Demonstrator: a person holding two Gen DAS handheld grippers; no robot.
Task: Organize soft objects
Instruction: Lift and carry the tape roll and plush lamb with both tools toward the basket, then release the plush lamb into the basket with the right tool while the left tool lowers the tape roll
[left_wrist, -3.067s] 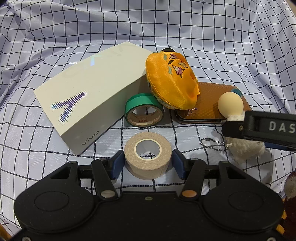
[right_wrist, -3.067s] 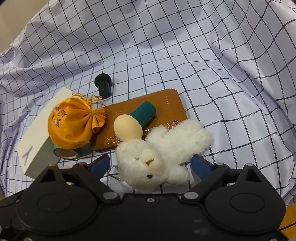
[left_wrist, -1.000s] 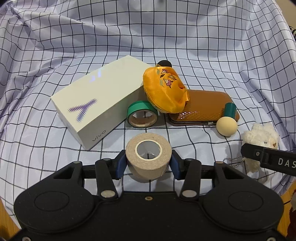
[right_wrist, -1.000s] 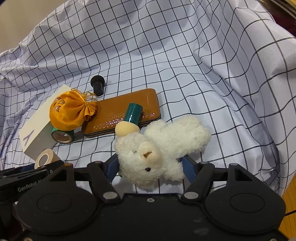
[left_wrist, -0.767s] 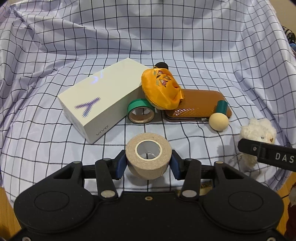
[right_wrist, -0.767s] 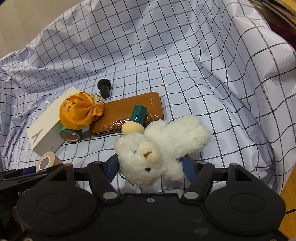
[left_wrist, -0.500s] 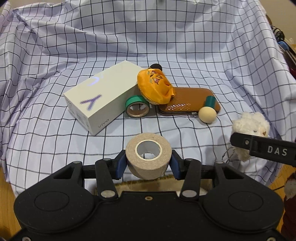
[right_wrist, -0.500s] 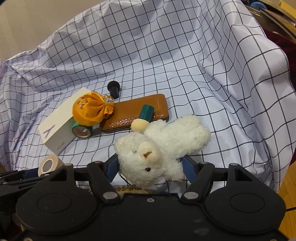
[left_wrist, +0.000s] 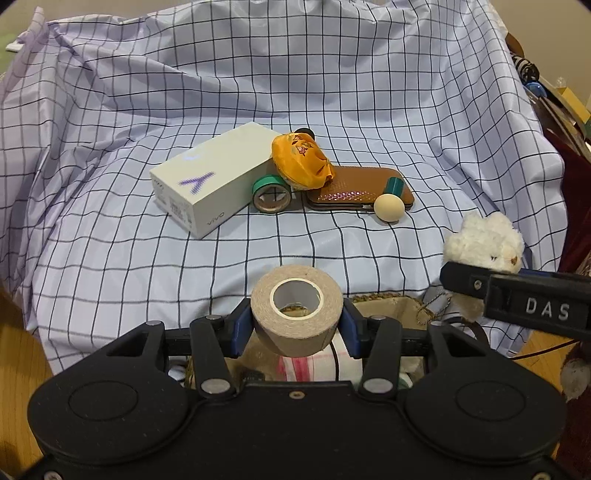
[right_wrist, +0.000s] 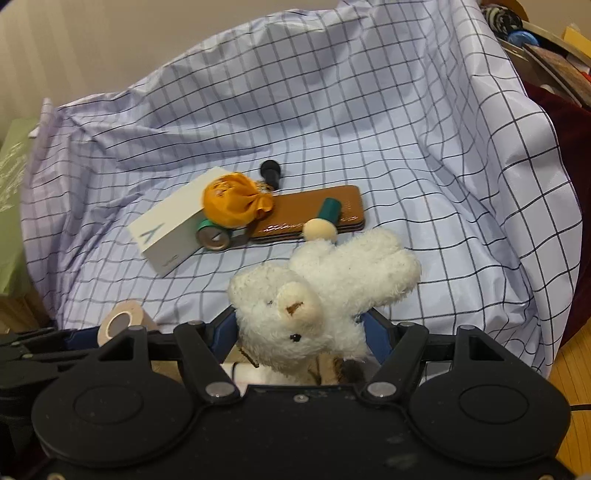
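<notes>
- Two grippers are loaded, each held off the checked cloth near its front edge.
- White phone box lies furthest left on the cloth, with a green tape ring standing on edge just beside it.
- Left gripper has its blue pads clamped on a beige tape roll, the roll's hole facing the camera.
- Orange drawstring pouch leans against the box and overlaps the brown case.
- Green-handled puff applicator rests partly on the case's right end.
- Right gripper squeezes a white plush bear, face towards the camera, above the cloth's front edge.
</notes>
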